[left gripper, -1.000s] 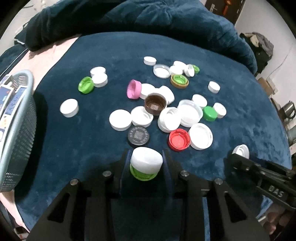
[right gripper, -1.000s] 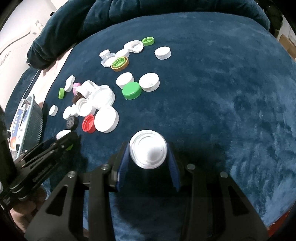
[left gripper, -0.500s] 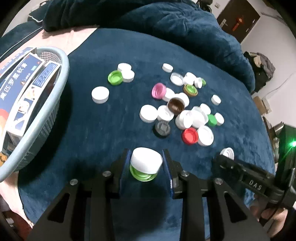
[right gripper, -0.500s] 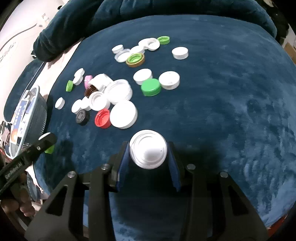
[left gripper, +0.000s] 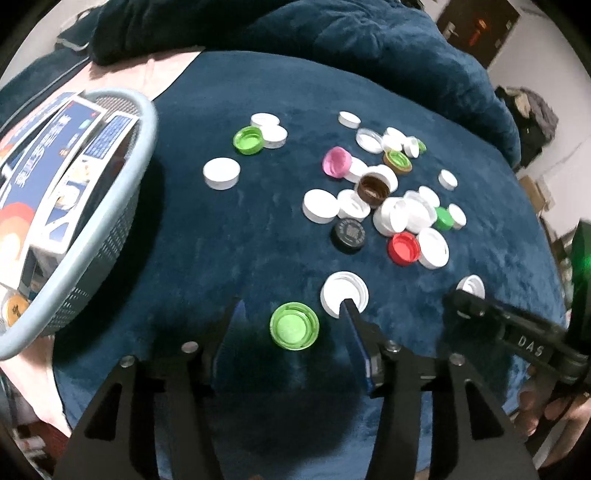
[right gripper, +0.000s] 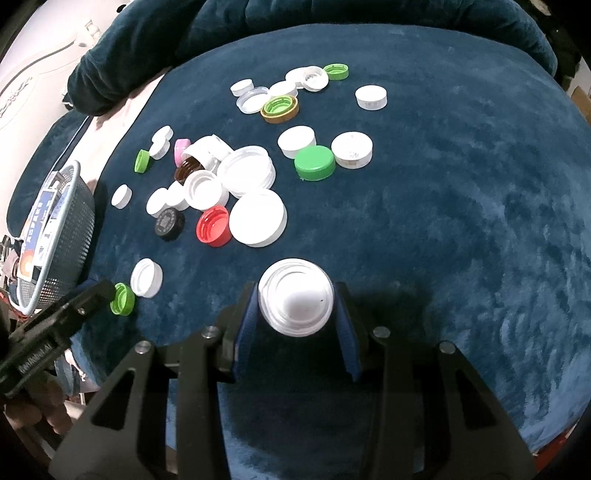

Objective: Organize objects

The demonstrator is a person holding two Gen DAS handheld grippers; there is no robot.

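While spread wide around a green cap [left gripper: 294,331] lying loose, left claw [left gripper: 291,325]; right claw [right gripper: 295,314] clamped on a white cap [right gripper: 295,297].

A dark blue plush blanket [left gripper: 221,258] covers the surface; dark door [left gripper: 476,29] behind.

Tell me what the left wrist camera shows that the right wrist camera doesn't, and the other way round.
Only the left wrist view shows the left gripper open, straddling a green cap lying on the blanket, and the dark door behind. Only the right wrist view shows the right gripper shut on a white cap. Both show the blue basket, red cap, black cap and pink cap.
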